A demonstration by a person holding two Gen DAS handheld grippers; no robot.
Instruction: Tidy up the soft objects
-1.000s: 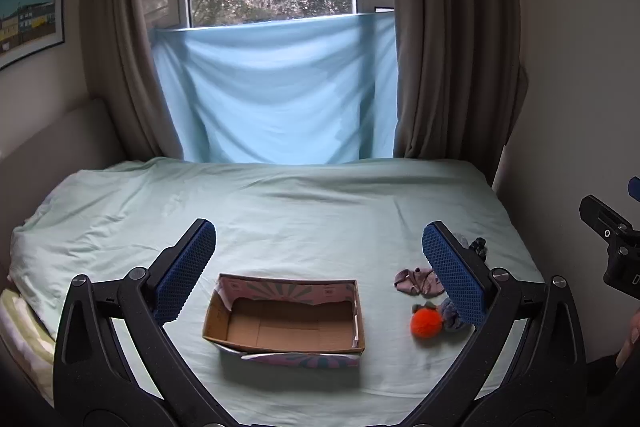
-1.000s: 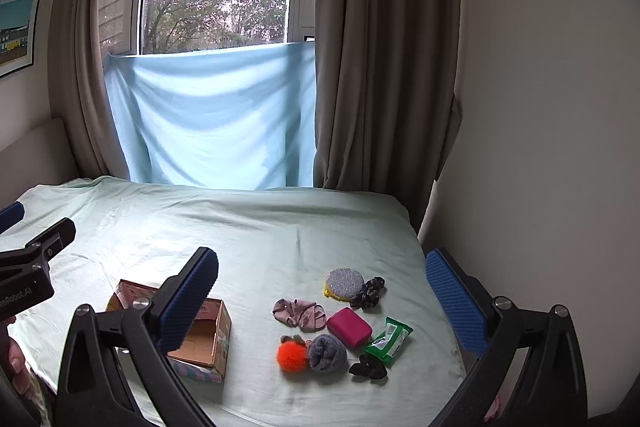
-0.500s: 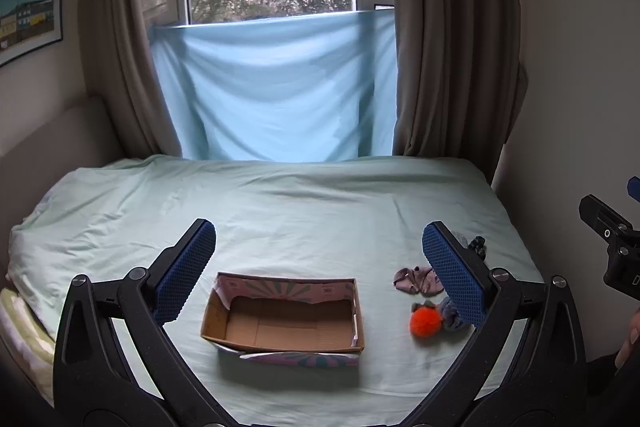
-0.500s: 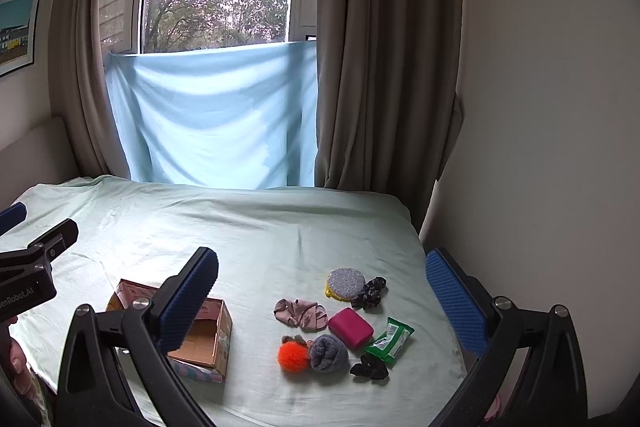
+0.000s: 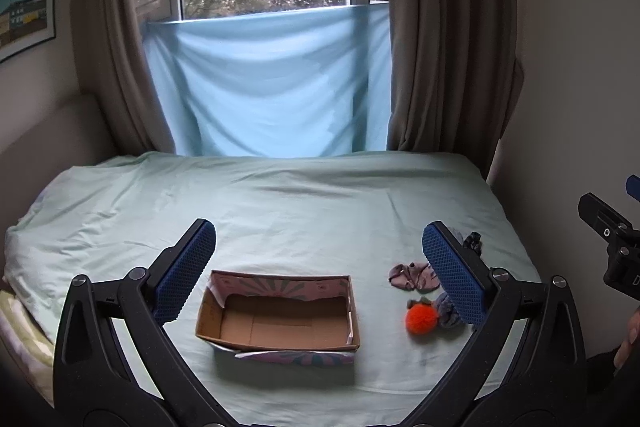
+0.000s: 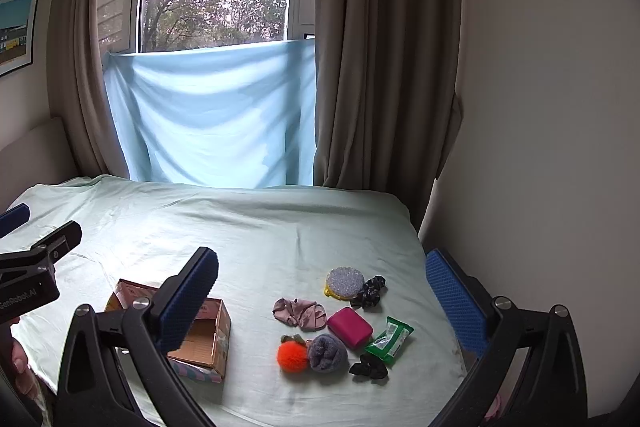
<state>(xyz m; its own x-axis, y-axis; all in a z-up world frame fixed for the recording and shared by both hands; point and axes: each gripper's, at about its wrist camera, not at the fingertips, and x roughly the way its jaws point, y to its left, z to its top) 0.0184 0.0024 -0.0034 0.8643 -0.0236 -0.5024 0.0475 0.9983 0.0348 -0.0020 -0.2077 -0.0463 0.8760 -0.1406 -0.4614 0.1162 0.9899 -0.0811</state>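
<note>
A: State the clearance and both claws.

B: The left gripper (image 5: 319, 267) is spread wide and holds nothing, above the cardboard box (image 5: 280, 315). The right gripper (image 6: 320, 301) is spread wide too, holding nothing.

A: Where are the soft items?

B: They are clustered right of the box: orange pom-pom (image 6: 293, 356), grey sock (image 6: 329, 352), pink pouch (image 6: 350, 327), green packet (image 6: 389, 340), black scrunchie (image 6: 369, 370).

A: Surface?

B: A pale green bedsheet (image 6: 240, 227); a wall borders its right edge.

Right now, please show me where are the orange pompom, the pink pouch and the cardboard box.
orange pompom (image 6: 293, 356): right wrist view, middle of the fluffy ball.
pink pouch (image 6: 350, 327): right wrist view, centre of its top face.
cardboard box (image 5: 280, 325): left wrist view, bare inside floor.
</note>
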